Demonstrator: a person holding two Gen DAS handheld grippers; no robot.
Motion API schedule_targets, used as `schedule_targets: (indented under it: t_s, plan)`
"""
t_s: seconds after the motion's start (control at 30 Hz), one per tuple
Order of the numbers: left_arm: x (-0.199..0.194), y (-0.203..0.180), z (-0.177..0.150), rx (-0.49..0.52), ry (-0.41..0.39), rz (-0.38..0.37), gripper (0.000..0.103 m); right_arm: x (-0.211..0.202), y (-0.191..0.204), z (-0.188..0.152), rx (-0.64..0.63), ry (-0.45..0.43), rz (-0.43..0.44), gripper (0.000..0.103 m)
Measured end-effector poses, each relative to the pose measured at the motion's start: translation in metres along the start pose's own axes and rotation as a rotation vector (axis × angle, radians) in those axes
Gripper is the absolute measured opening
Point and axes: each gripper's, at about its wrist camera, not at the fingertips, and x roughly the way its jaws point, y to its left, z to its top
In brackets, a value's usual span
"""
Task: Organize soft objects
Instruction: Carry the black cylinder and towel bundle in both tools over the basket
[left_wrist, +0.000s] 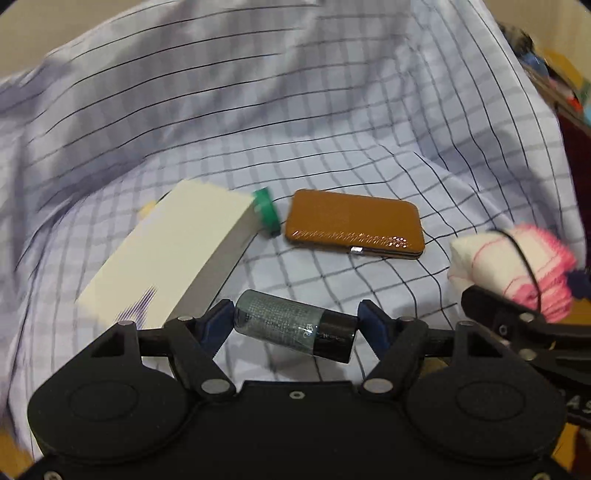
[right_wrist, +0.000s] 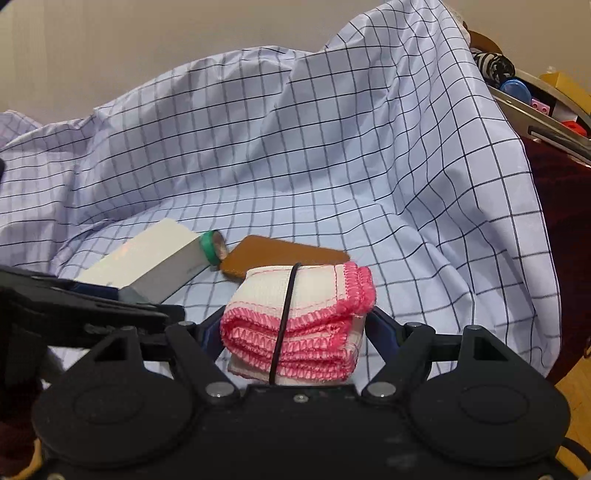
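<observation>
My left gripper (left_wrist: 295, 326) is shut on a small clear bottle with a black cap (left_wrist: 291, 325), gripped end to end and held just above the checked sheet (left_wrist: 295, 110). In the right wrist view my right gripper (right_wrist: 295, 332) is shut on a folded white cloth with pink edging (right_wrist: 299, 314), bound by a black band. That cloth (left_wrist: 513, 258) and the right gripper's fingers (left_wrist: 491, 302) also show at the right edge of the left wrist view. The left gripper (right_wrist: 99, 291) appears side-on at the left of the right wrist view.
On the sheet lie a long white box (left_wrist: 170, 254) (right_wrist: 147, 266), a green tape roll (left_wrist: 267, 212) (right_wrist: 210, 247) and a flat brown case (left_wrist: 351, 225) (right_wrist: 280, 254). The sheet rises in folds behind. A metal-rimmed bin of toys (right_wrist: 535, 107) stands at the far right.
</observation>
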Motion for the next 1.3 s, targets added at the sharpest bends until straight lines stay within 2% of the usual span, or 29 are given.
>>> schedule_targets:
  t_s: [0.13,0.4,0.63,0.8,0.93,1.3]
  plan:
    - [-0.03,0.007,-0.022,-0.078,-0.013,0.062,0.068,-0.025,0.004,-0.012,-0.018,-0.005,0.034,0.076]
    - [-0.067,0.006,-0.073,-0.242,-0.027,0.068,0.068,-0.067,0.007,-0.039,-0.02,-0.002,0.11,0.076]
    - [-0.082,0.003,-0.104,-0.379,-0.025,0.065,0.068,-0.096,0.004,-0.059,-0.002,-0.011,0.126,0.076]
    - [-0.092,-0.006,-0.119,-0.404,-0.029,0.078,0.068,-0.114,-0.002,-0.069,0.008,-0.018,0.118,0.076]
    - [-0.103,-0.013,-0.124,-0.388,-0.056,0.109,0.068,-0.124,-0.002,-0.073,0.003,-0.027,0.114,0.076]
    - [-0.095,-0.014,-0.139,-0.41,-0.025,0.109,0.068,-0.122,0.008,-0.081,-0.035,-0.006,0.089,0.076]
